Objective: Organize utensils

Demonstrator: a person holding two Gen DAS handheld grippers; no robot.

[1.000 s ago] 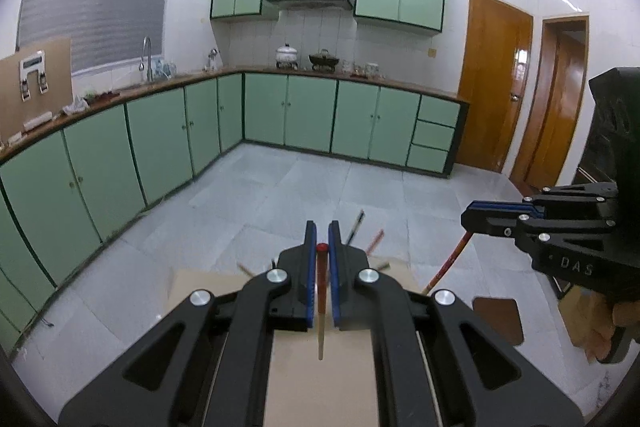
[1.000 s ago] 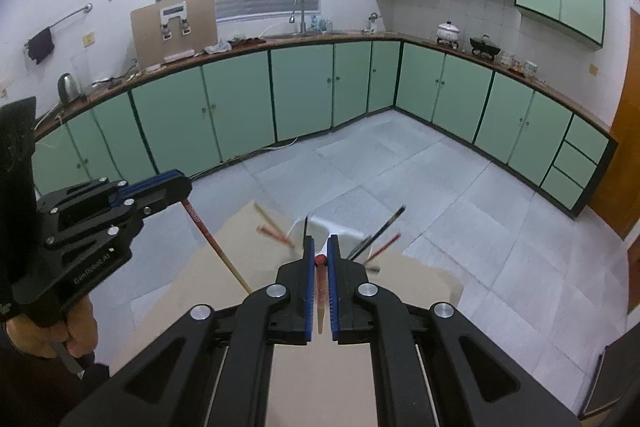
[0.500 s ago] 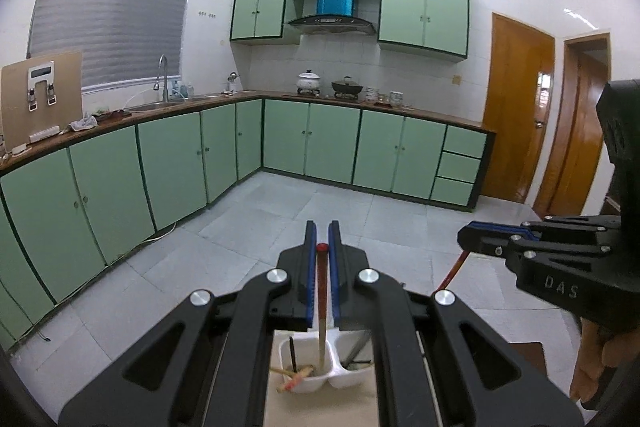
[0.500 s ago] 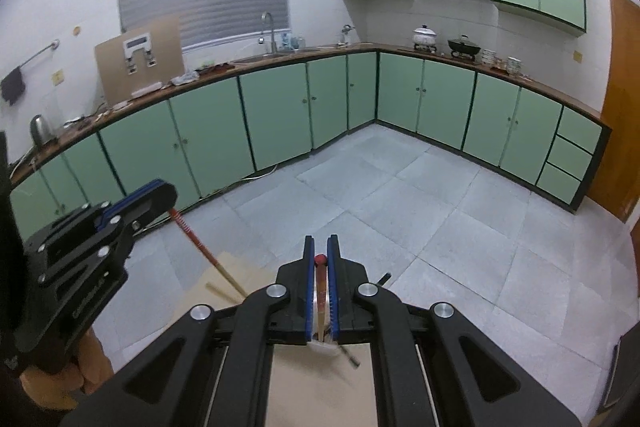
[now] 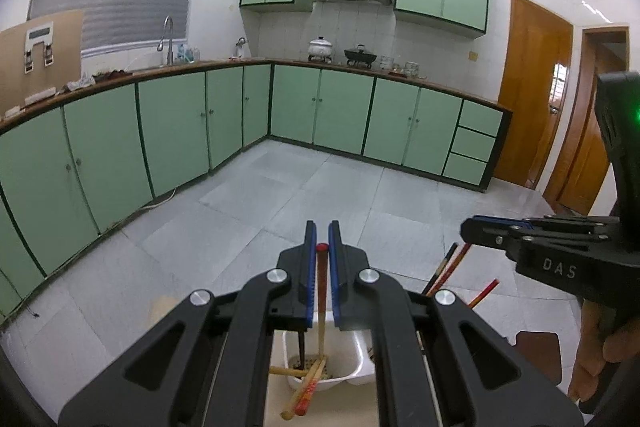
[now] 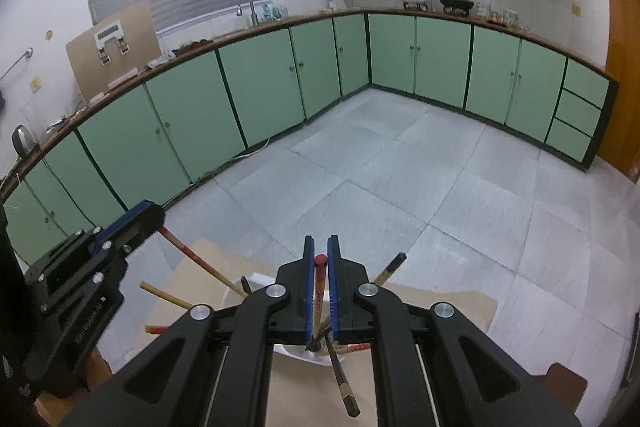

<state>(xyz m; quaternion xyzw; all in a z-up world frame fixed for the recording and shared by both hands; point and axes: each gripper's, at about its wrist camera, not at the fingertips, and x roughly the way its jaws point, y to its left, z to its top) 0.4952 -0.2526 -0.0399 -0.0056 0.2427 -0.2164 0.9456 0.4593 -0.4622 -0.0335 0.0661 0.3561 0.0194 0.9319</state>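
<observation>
My left gripper (image 5: 322, 227) is shut on a red-tipped chopstick (image 5: 321, 291) that hangs down into a white holder (image 5: 356, 367). Several tan and red chopsticks (image 5: 306, 387) lean out of that holder. In the right wrist view my right gripper (image 6: 321, 241) has another red-tipped chopstick (image 6: 319, 287) between its pads. Its jaws are opening, and the stick's lower end reaches the white holder (image 6: 256, 277). A dark chopstick (image 6: 340, 375) sticks out towards me. The left gripper (image 6: 148, 211) comes in from the left with its chopstick (image 6: 188, 251) slanting into the holder. The right gripper (image 5: 470, 227) shows on the right.
The holder stands on a cardboard sheet (image 6: 440, 303) above a grey tiled floor (image 5: 280, 211). A brown seat corner (image 5: 536, 347) lies to the right. Green cabinets (image 6: 260, 83) line the far walls. A person's hand (image 5: 600, 347) grips the right tool.
Both grippers have sunk and moved forward over the white holder. Their chopsticks, earlier above the cardboard, now hang with their lower ends in the holder.
</observation>
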